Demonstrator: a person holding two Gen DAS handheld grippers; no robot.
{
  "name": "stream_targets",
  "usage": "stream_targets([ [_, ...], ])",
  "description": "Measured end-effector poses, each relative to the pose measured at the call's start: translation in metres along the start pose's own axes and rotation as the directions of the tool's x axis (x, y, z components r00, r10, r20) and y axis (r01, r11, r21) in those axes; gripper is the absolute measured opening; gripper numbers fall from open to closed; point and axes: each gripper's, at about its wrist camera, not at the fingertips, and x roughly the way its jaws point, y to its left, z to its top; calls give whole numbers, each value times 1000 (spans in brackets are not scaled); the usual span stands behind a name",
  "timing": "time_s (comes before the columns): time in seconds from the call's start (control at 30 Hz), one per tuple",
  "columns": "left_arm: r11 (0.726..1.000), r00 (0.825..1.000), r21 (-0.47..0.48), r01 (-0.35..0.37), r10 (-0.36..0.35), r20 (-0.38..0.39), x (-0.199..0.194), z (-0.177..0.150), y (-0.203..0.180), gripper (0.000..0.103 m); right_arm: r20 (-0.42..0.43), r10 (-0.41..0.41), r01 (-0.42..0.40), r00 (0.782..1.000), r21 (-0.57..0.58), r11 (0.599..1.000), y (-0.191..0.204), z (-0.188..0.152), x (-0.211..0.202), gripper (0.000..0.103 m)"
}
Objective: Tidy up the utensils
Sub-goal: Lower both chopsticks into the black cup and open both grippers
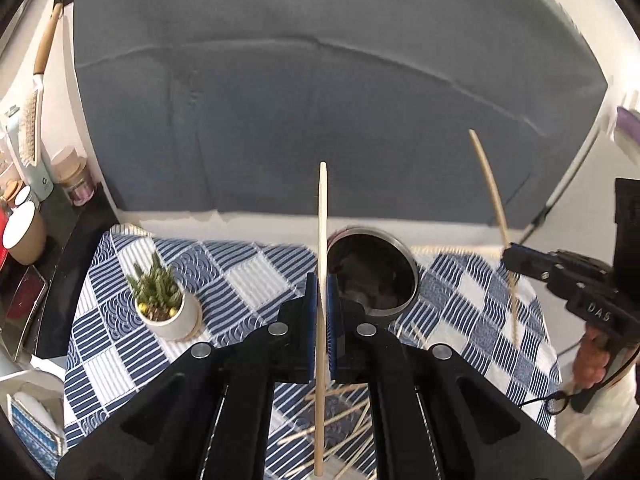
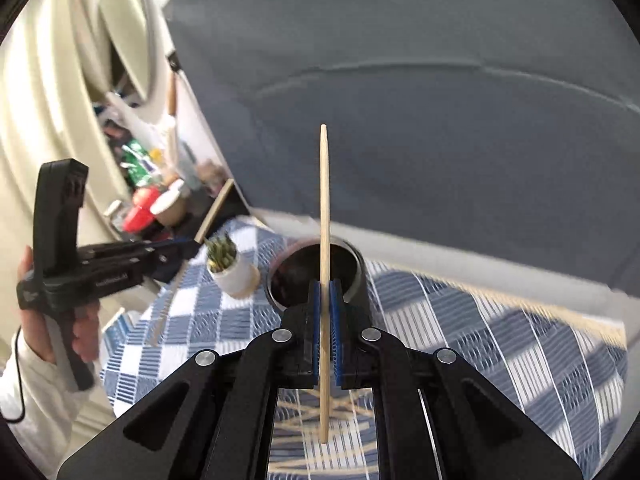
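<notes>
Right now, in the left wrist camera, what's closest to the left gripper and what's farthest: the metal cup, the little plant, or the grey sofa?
1. Metal cup: just ahead of the left gripper, slightly right.
2. Little plant: farther off, to the left on the checked cloth.
3. Grey sofa: farthest, behind the table.

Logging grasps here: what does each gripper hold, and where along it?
Left gripper pinches a chopstick near mid-length; right gripper likewise grips another chopstick around its middle.
</notes>
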Motion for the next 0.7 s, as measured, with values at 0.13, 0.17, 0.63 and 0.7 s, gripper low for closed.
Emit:
stream_targets([
  [0.13, 996, 995, -40, 81, -78, 61, 5, 11, -5, 5, 66, 100, -97, 993, -42, 994, -5, 14, 9, 5],
  [0.17, 996, 994, -42, 84, -81, 76, 7, 13, -6, 5, 78, 118, -114, 990, -47, 992, -7, 17, 12, 5],
  [0.63, 980, 930, -95, 177, -135, 341, 55, 29, 1, 5, 222, 237, -241, 946, -6, 970, -34, 21, 83, 5],
  [0.7, 980, 922, -82, 181, -140, 360, 62, 30, 1, 5, 222, 239, -245, 945, 1, 969, -35, 19, 92, 5],
])
